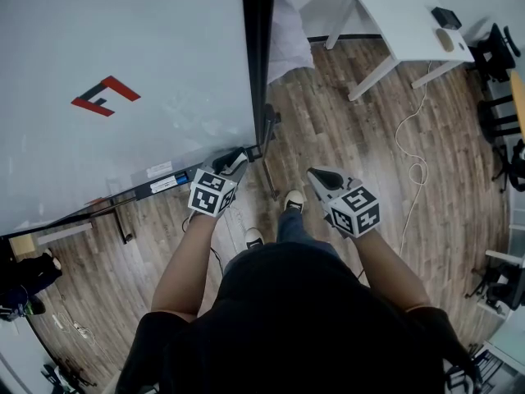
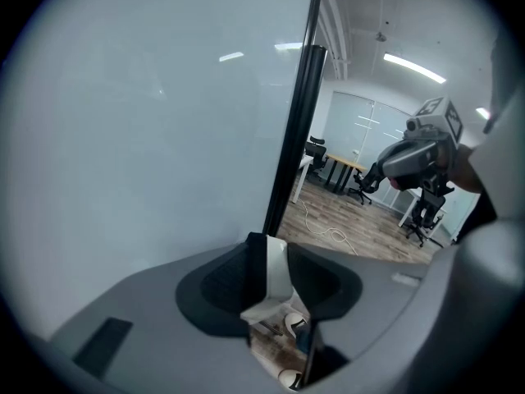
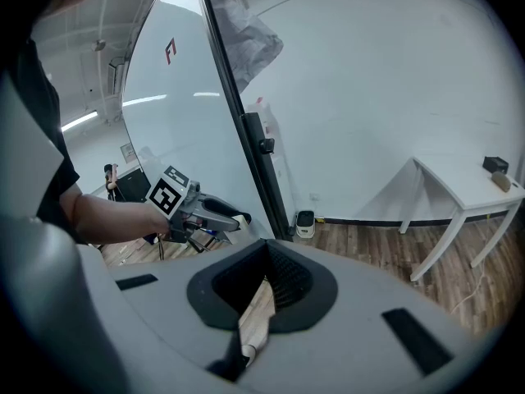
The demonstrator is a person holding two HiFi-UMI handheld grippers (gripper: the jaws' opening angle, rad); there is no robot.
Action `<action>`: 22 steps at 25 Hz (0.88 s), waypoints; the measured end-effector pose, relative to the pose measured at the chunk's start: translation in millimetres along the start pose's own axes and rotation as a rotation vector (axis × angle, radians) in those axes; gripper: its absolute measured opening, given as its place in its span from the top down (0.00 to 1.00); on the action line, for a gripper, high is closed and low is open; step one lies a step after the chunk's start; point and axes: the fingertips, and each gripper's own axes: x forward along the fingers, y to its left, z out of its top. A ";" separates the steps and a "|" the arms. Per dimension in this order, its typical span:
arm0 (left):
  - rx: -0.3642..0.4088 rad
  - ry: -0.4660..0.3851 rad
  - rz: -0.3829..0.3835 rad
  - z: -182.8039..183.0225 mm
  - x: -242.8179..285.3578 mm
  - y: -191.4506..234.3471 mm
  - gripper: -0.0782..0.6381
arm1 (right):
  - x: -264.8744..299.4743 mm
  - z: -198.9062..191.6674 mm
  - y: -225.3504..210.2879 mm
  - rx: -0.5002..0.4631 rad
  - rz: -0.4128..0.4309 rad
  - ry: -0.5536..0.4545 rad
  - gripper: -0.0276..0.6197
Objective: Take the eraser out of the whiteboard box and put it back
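The big whiteboard (image 1: 123,80) fills the left of the head view, with its marker tray (image 1: 168,181) along the bottom edge. My left gripper (image 1: 233,162) is at the tray's right end, by the board's lower right corner. Its jaws (image 2: 277,257) hold a pale block, the eraser (image 2: 277,271), which touches both pads. The right gripper view shows the same pale block at the left gripper's tip (image 3: 233,219). My right gripper (image 1: 318,176) hangs over the floor to the right, away from the board. Its jaws (image 3: 267,257) are shut, their tips together with nothing between them.
The board's black frame post (image 1: 259,56) and stand foot (image 1: 269,138) rise just right of the left gripper. A white table (image 1: 410,23) stands at the back right, office chairs (image 1: 496,56) beyond it. A white cable (image 1: 414,162) trails over the wooden floor. My shoes (image 1: 294,201) are below.
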 end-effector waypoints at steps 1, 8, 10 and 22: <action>0.004 -0.009 0.001 2.6 -1.8 -0.7 0.67 | -0.3 0.3 0.4 0.001 0.000 -0.004 0.97; 0.018 -0.034 0.002 12.9 -15.1 -5.3 0.67 | -2.7 3.1 5.0 -0.012 0.001 -0.015 0.97; 0.014 -0.042 0.003 15.3 -19.4 -5.9 0.67 | -4.4 4.3 7.4 -0.017 0.004 -0.018 0.97; 0.032 -0.105 0.003 35.3 -49.2 -14.9 0.68 | -12.8 7.8 22.6 -0.041 0.007 -0.036 0.97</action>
